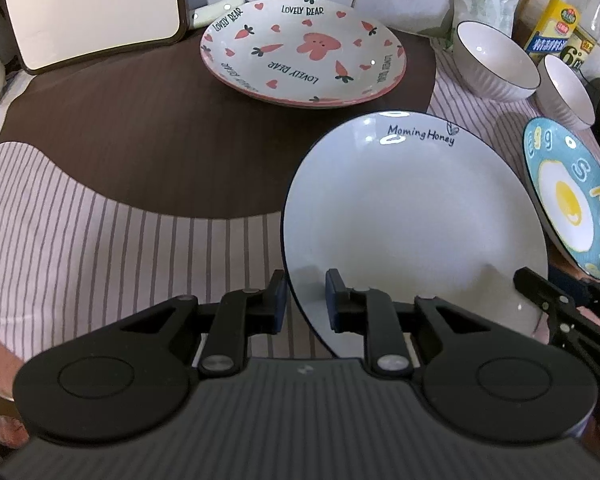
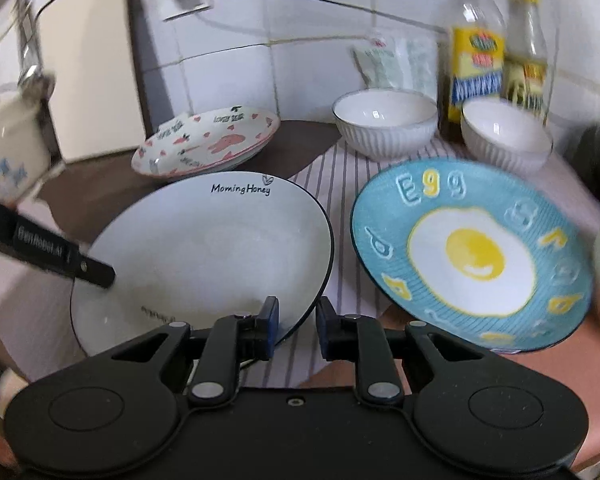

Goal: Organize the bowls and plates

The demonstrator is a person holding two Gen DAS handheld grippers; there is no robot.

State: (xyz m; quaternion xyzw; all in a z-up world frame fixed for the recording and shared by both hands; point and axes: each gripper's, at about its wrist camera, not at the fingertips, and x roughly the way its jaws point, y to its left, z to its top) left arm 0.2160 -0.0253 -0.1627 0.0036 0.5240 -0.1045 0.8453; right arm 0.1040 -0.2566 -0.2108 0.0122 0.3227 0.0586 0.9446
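Both tongs straddle the rim of the white round ceramic plate with a thin dark edge and the words "Morning Honey", the landmark for all positions below. Left gripper: jaws a narrow gap apart, one finger outside the plate's near-left rim and one over its inner surface; no firm clamp is visible. Right gripper: jaws likewise parted narrowly, one finger over the plate's near-right interior, the other outside the rim above the striped cloth. Whether either pad touches the plate cannot be told. The plate lies on the striped cloth, its far edge overlapping the brown round mat. Beyond it, on the mat, sits a stack of pink-rimmed plates printed with carrots and "Lovely Bear". To its right rests a tilted blue plate with a fried-egg design. Two white ribbed bowls stand behind the blue plate, before two yellow-labelled bottles.
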